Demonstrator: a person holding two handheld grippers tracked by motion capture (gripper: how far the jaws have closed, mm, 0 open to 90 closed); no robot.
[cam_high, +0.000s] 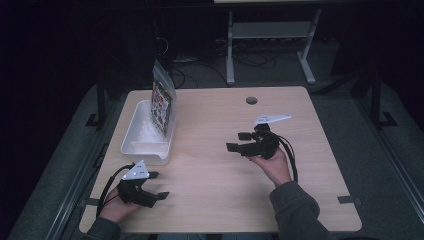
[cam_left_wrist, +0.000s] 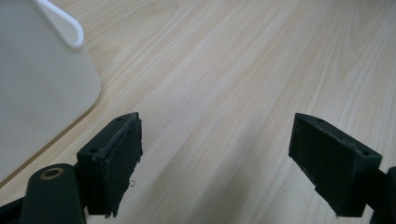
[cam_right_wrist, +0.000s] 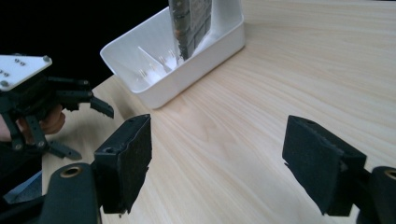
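Your left gripper (cam_high: 156, 186) has its two black jaws spread wide with nothing between them; in the left gripper view the pads (cam_left_wrist: 116, 158) frame bare wood grain and touch nothing. It sits low over the near left corner of the table (cam_high: 300, 165), held in your left hand (cam_high: 114, 209), just short of the near end of the white bin (cam_high: 131, 131), whose rounded corner and rim (cam_left_wrist: 65, 30) rise at the upper left of the left gripper view.

Your right gripper (cam_high: 240, 141) likewise has its jaws spread apart and holds nothing; in the right gripper view the pads (cam_right_wrist: 133, 158) stand either side of empty tabletop. Your right hand (cam_high: 274, 162) holds it from below near the middle of the table, jaws pointing left toward the bin and well apart from it.

The bin stands along the left edge of the table, long side running away from you. A clear bag with a dark printed pack inside (cam_high: 162, 107) stands nearly upright in its far half, leaning on the right-hand wall, with its top rising above the rim (cam_right_wrist: 189, 28). The near half of the bin shows only its white floor. Neither gripper touches the bin or the bag. A round cable hole (cam_high: 251, 100) lies in the far part of the tabletop
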